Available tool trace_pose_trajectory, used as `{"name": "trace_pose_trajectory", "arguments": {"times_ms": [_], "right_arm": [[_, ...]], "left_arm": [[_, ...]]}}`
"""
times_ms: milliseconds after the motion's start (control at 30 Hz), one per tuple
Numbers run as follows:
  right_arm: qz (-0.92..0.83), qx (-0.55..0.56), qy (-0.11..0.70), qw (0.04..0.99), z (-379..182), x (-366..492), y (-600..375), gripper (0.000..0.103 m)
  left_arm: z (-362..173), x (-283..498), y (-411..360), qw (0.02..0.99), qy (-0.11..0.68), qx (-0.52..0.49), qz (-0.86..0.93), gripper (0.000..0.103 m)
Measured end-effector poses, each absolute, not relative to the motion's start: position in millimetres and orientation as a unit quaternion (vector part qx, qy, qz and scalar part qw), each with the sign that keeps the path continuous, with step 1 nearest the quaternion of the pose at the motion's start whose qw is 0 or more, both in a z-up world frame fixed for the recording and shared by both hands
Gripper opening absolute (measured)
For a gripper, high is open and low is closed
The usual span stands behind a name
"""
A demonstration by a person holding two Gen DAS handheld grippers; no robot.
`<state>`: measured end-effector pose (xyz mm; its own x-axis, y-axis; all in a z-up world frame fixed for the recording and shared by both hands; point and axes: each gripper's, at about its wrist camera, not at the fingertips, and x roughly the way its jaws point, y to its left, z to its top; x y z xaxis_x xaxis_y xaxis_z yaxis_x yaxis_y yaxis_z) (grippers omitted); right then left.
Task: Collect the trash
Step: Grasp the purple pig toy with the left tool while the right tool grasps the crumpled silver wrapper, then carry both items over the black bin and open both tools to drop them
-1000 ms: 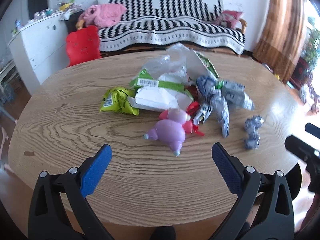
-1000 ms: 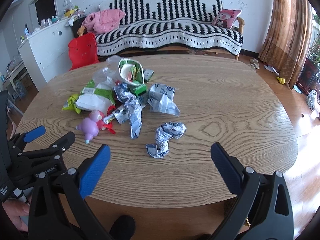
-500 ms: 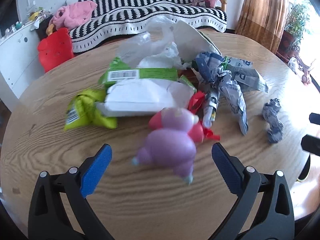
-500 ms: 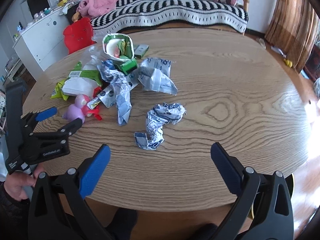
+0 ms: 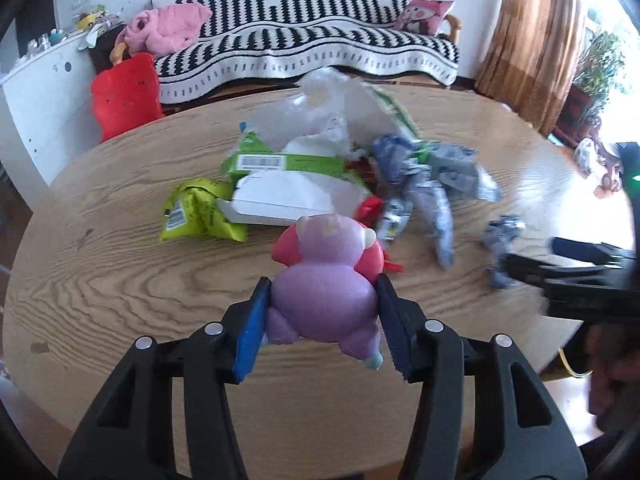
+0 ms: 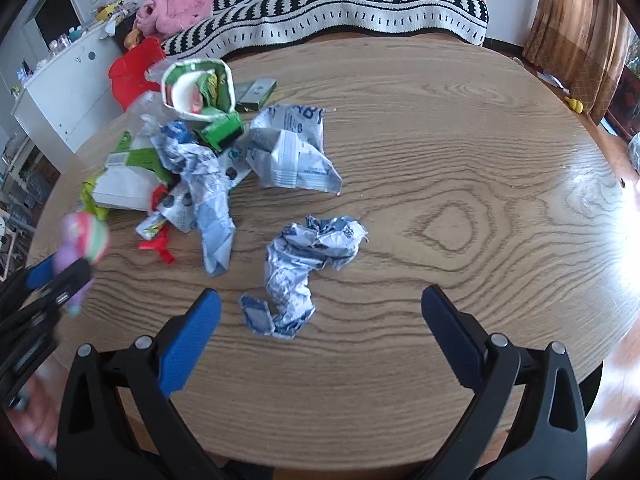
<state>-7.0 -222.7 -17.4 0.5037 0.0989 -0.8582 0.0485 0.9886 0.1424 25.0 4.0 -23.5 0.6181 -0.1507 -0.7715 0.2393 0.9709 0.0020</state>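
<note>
A purple and pink toy figure [image 5: 326,292] lies on the wooden table [image 5: 120,280] at the near side of a litter pile. My left gripper [image 5: 323,282] has its jaws closing on the toy, and both blue pads touch its sides. In the right wrist view the same gripper [image 6: 60,276] shows at the left edge with the toy [image 6: 86,236] between its fingers. My right gripper [image 6: 320,294] stands open just above the table. A crumpled blue and white wrapper [image 6: 308,256] lies right in front of its fingertips, between them but untouched.
The pile holds a yellow-green packet [image 5: 196,210], a white and green pack [image 5: 288,196], blue wrappers [image 6: 296,152] and a paper cup [image 6: 198,88]. Behind the table are a striped sofa [image 5: 312,48], a red chair [image 5: 124,96], a white cabinet [image 5: 36,104] and a curtain [image 5: 532,32].
My left gripper came forward to the purple toy and its jaws drew in from wide open onto the toy's sides. The right gripper sank closer to the crumpled wrapper and stayed open.
</note>
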Motion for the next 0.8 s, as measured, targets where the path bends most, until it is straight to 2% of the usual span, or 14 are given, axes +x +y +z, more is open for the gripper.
{"name": "trace_pose_trajectory", "arguments": {"times_ms": [100, 133, 200, 233, 267, 500, 667, 800], "right_arm": [[0.006, 0.051, 0.498, 0.866, -26, 5, -216, 0.096], [0.005, 0.045, 0.498, 0.866, -28, 7, -215, 0.090], [-0.001, 0.020, 0.494, 0.869, -29, 11, -208, 0.070], [0.000, 0.010, 0.489, 0.872, -26, 11, -205, 0.032], [0.009, 0.018, 0.489, 0.872, -24, 10, -206, 0.026], [0.017, 0.041, 0.438, 0.898, 16, -27, -241, 0.026], [-0.046, 0.059, 0.409, 0.909, 37, -75, -317, 0.026], [-0.117, 0.089, 0.402, 0.904, 32, -113, -396, 0.026]], "left_arm": [[-18, 19, -7, 0.902, 0.412, 0.055, -0.118, 0.052], [-17, 19, -10, 0.902, 0.411, 0.053, -0.120, 0.052], [-18, 20, -14, 0.901, 0.413, 0.051, -0.121, 0.052], [-17, 20, -17, 0.901, 0.414, 0.052, -0.121, 0.052], [-17, 20, -22, 0.901, 0.413, 0.055, -0.123, 0.052], [-9, 12, -57, 0.901, 0.400, 0.066, -0.154, 0.052], [-3, -3, -112, 0.895, 0.389, 0.071, -0.206, 0.052], [-6, -24, -171, 0.876, 0.392, 0.073, -0.273, 0.052]]}}
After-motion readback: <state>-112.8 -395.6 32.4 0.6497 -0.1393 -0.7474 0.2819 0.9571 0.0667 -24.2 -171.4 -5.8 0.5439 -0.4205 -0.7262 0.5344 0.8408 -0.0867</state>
